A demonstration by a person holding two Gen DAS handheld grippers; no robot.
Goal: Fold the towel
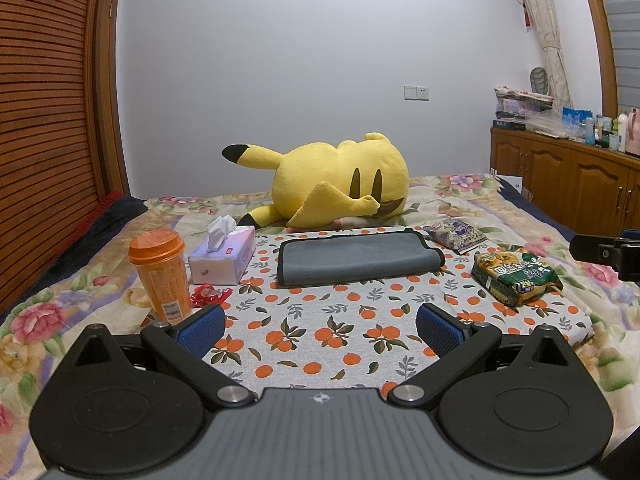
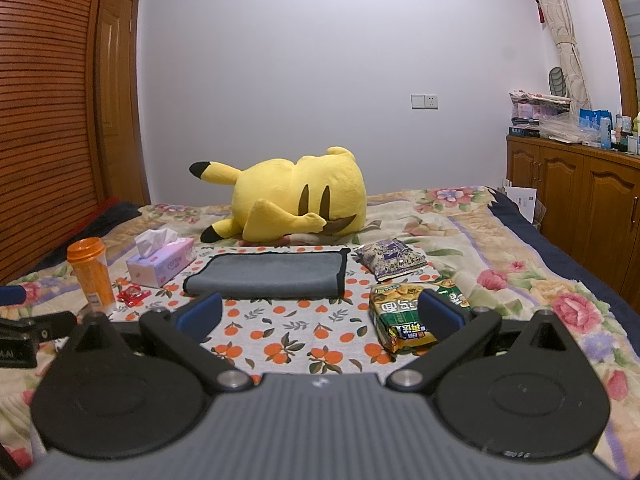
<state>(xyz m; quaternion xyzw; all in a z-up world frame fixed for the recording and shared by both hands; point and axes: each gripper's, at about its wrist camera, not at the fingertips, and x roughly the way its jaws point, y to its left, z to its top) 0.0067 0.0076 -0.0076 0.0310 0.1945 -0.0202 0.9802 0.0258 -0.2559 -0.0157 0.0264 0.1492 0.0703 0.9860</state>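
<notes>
Both grippers hang low over the bed, nothing in either. Left gripper (image 1: 320, 330): blue pads spread wide, empty, above the orange-print cloth (image 1: 320, 320). Right gripper (image 2: 322, 318): same, fingers wide apart, empty; its right pad sits in front of the green noodle pack (image 2: 400, 320) in the view, contact can't tell. The towel (image 1: 358, 258), grey w/ dark edging, lies folded flat on the cloth's far part, ahead of both grippers & well clear of the pads, one corner curled up on the right. Left of it: tissue box (image 1: 222, 258), then orange cup (image 1: 162, 272) upright w/ lid on, red wrapper (image 1: 210, 294) just beside the box. Right of towel: purple snack bag (image 1: 456, 234), noodle pack nearer the camera. Behind the towel, a yellow plush toy (image 1: 340, 184) on its side on the floral blanket (image 1: 460, 192). Wooden cabinet (image 2: 580, 196) on the far right, cluttered on top.
</notes>
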